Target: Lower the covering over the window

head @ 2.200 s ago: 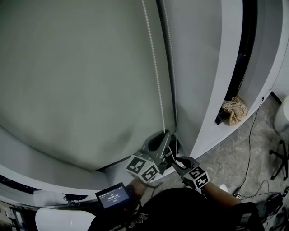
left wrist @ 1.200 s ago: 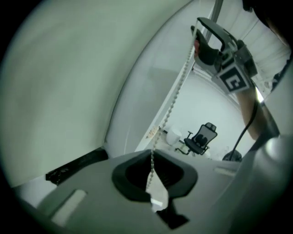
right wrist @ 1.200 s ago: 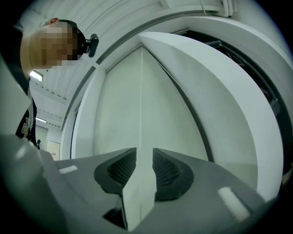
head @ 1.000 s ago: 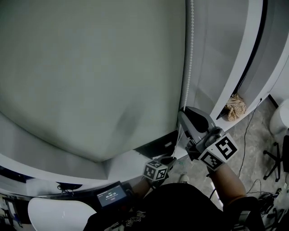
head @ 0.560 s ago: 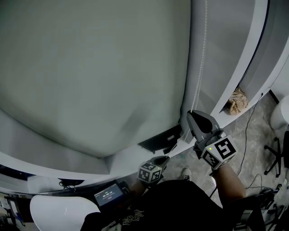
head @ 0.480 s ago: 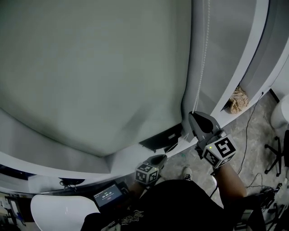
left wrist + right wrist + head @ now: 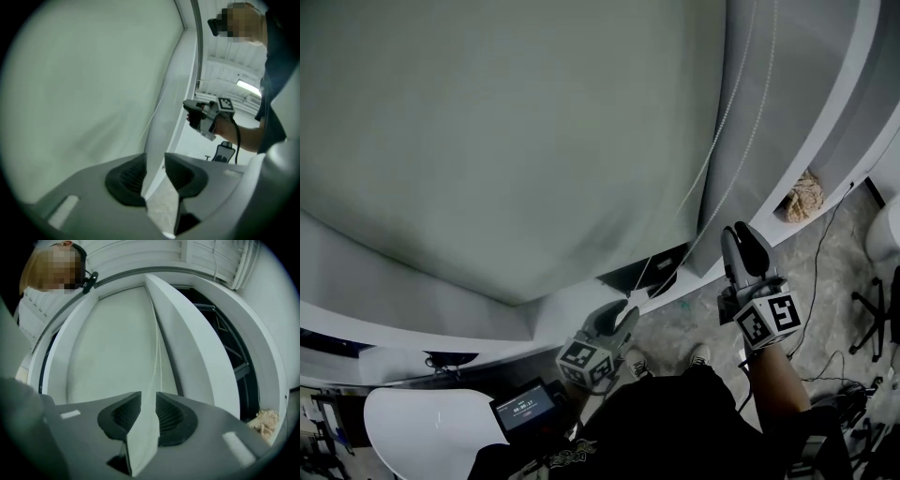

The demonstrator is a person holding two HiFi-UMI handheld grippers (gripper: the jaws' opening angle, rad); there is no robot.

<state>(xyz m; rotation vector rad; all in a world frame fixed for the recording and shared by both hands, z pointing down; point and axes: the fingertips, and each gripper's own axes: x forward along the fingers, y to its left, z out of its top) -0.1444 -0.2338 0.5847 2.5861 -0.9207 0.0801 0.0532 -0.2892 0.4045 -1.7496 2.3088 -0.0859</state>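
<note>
Both grippers have just been opening their jaws. Since a second ago the left gripper (image 7: 621, 312) has come up toward the sill, and the right gripper (image 7: 742, 232) has come down.

The blind (image 7: 506, 141) is hanging over almost all of the window. Its bottom edge is lying close above the white sill (image 7: 441, 300), and only a small dark gap is showing at its lower right corner.

The bead chain (image 7: 712, 169) is hanging in two strands just right of the blind. One strand is slanting down to the tips of the left gripper. The other is running down just left of the right gripper.

Each gripper's jaws are standing apart now. A strand is running down to the gap between them, but the pads are not pressing on it, so neither gripper is holding anything.

A crumpled tan cloth (image 7: 806, 195) is lying on the ledge further right, well apart from both grippers. A small lit screen (image 7: 525, 410) is sitting low down by the person's body.
</note>
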